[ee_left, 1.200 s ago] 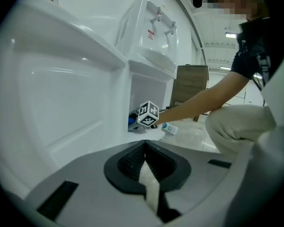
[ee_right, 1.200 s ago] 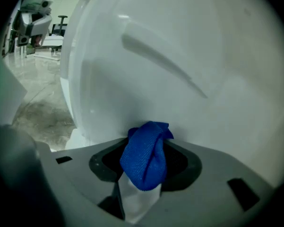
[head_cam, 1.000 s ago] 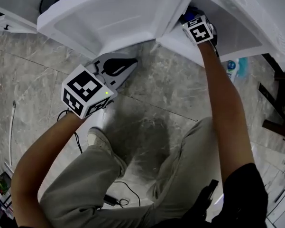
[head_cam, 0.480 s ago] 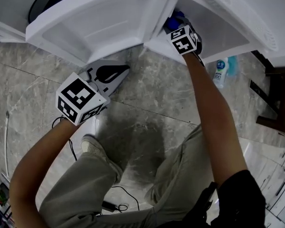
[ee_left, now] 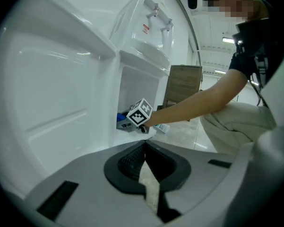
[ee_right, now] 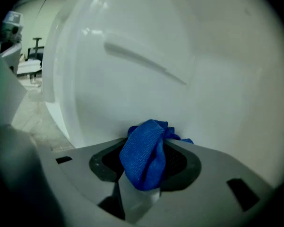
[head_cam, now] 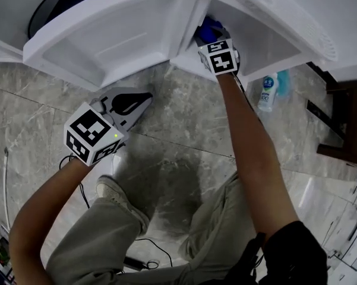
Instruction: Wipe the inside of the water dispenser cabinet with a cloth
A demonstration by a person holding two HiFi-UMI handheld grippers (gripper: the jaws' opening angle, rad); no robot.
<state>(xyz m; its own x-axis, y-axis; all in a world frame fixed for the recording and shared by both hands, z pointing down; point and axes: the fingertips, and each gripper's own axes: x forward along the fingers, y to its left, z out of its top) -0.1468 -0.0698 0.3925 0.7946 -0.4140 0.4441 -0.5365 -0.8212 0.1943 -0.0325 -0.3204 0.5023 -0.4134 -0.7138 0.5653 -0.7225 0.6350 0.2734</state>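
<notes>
While the blue cloth is bunched and clamped between the 2 widely spread jaws of the right hand-held gripper, it sits low inside the water dispenser cabinet, close against a white inner wall. The open door juts out between the 2 arms, and below it hovers the left hand-held gripper, its jaws fully together and empty. On the marble floor a white bottle sits right of the cabinet, and a dark cable lies near the person's shoe.

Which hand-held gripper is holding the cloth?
The right hand-held gripper, clamped on the blue cloth inside the cabinet; the left hand-held gripper is shut, empty.
</notes>
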